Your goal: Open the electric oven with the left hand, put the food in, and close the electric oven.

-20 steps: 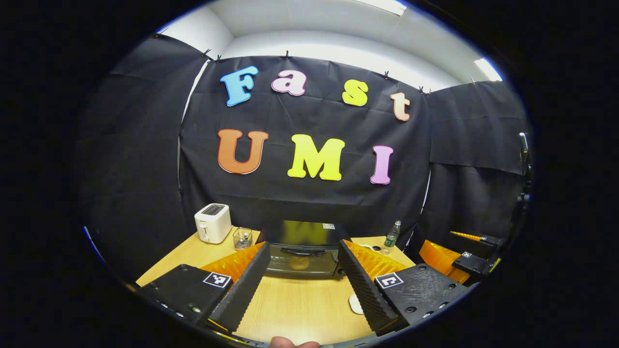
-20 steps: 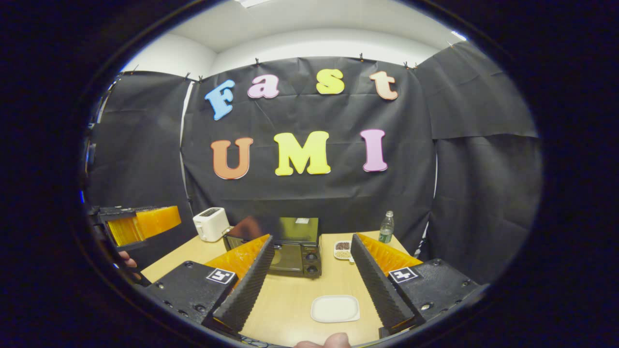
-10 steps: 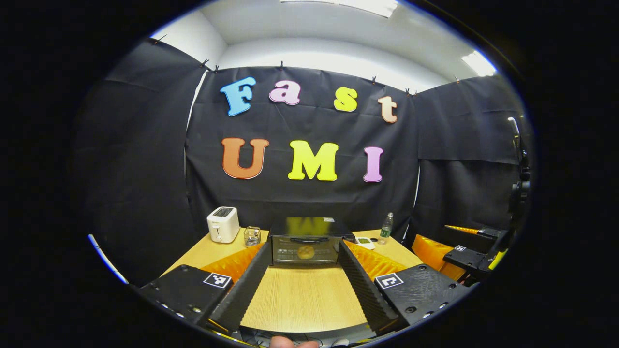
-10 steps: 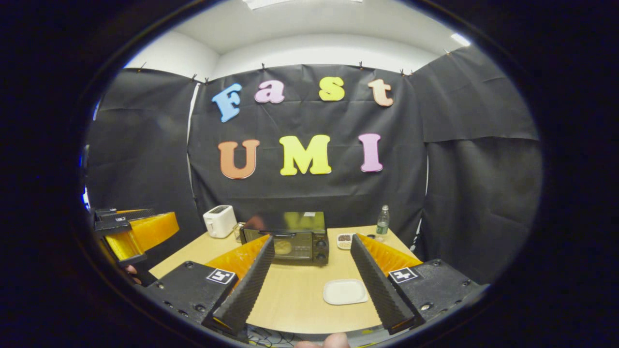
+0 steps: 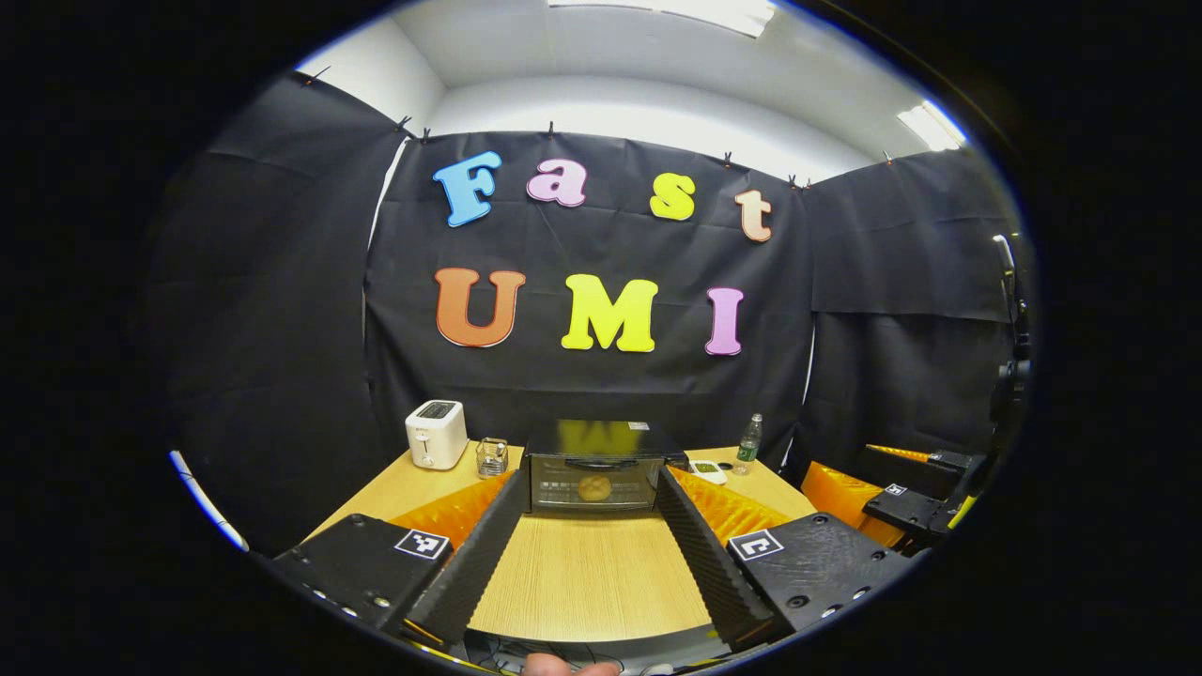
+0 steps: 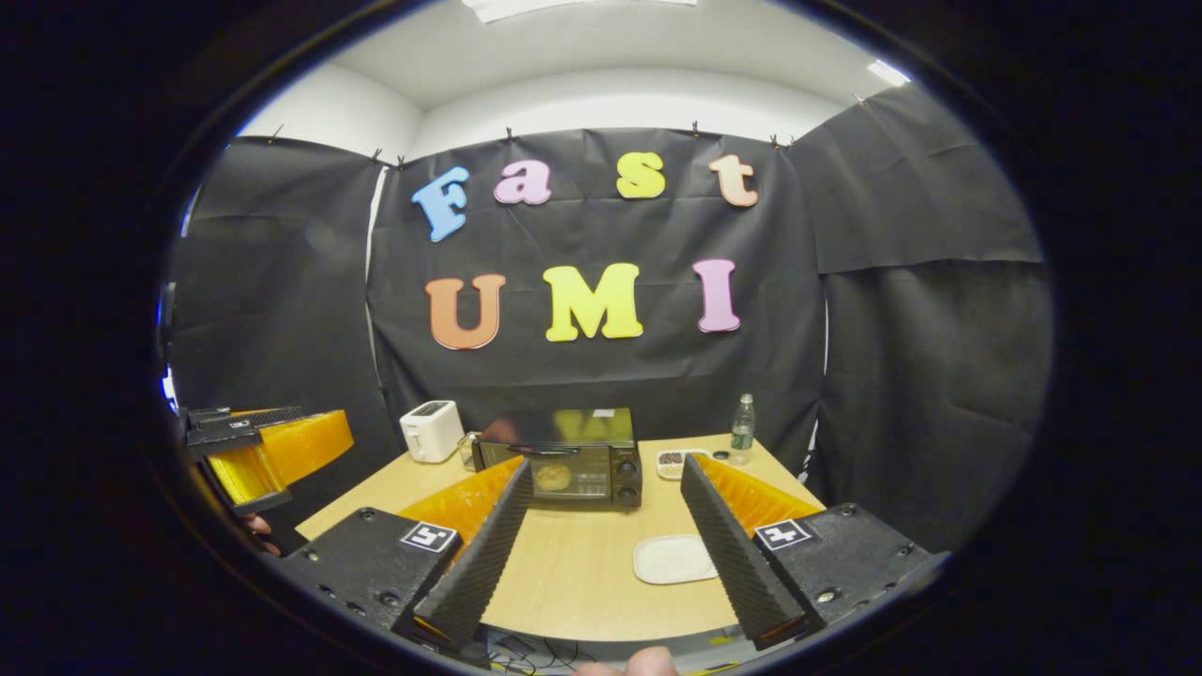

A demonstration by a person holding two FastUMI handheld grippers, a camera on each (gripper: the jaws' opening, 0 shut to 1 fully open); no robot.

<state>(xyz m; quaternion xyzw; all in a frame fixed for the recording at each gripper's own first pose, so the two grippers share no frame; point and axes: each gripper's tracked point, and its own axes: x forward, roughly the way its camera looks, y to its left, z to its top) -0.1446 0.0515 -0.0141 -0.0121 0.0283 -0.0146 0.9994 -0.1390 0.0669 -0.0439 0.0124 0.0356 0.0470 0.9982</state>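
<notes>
1. Electric oven [image 5: 593,467] stands at the far side of the wooden table [image 5: 587,582], its glass door shut and a round, pale piece of food [image 5: 594,486] visible behind the glass — so, judging by that, the task looks all but finished.
2. Left gripper [image 5: 580,554] is held open with nothing between its fingers, back at the near edge of the table and well apart from the oven. The oven lies straight ahead along its fingers, long side across the line of approach, handle bar running left to right along the door's top.
3. Right gripper [image 6: 606,549] is likewise open and carries nothing. From it the oven [image 6: 562,462] sits ahead and to the left, so the left gripper is the better lined up with the door, should it need another push.
4. Right gripper view adds what the left one lacks — the oven's knobs [image 6: 626,477] on its right end, an empty white plate [image 6: 674,559] near the table's front, and the left gripper [image 6: 268,441] off to the left side.
5. Left gripper view, going left to right, gives a white toaster [image 5: 436,434], a glass cup [image 5: 491,457], the oven head-on, a plastic bottle [image 5: 748,439], and the right gripper [image 5: 916,488] at the far right.
</notes>
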